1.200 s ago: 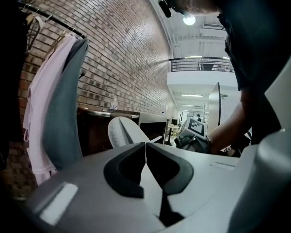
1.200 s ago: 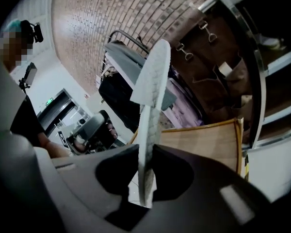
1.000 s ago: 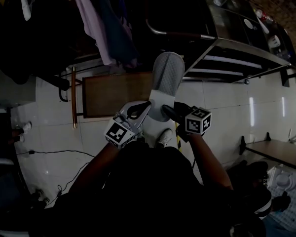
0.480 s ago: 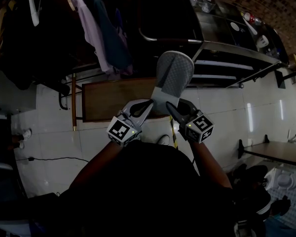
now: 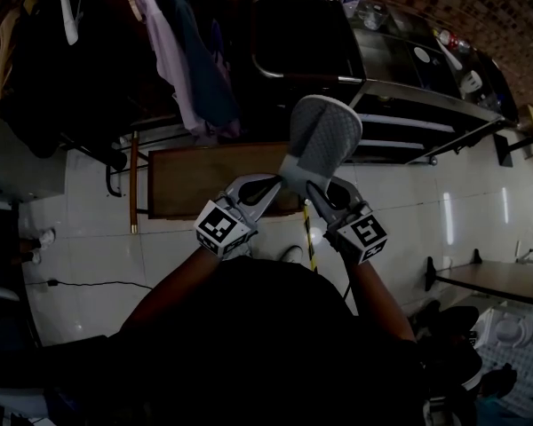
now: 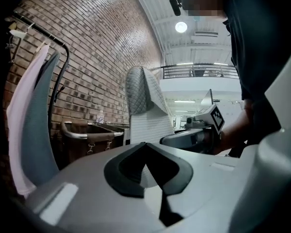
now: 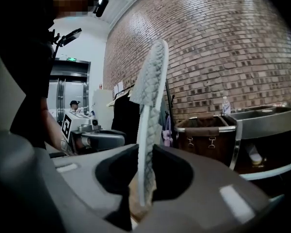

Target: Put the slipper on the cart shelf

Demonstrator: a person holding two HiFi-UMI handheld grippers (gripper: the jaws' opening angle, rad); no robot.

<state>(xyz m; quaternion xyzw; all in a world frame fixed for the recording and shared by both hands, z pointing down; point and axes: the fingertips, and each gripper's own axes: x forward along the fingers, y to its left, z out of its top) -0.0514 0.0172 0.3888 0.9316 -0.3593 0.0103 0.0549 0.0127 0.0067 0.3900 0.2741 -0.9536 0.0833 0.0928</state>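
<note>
left gripper point(image 5: 274, 184) & right gripper point(image 5: 310, 188) jaws both pinch the slipper point(image 5: 325, 133) heel, toe fwd, prob to slide it toe-first onto the cart point(image 5: 426, 96) shelf.

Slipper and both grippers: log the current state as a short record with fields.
slipper: grey quilted upper, pale sole, held up in the air, toe pointing away from the person
left gripper: jaws closed on the slipper's heel end
right gripper: jaws closed on the heel end, slipper edge-on between them
cart: metal, ahead and to the right; slipper not yet on it
nearby: hanging clothes at upper left
</note>
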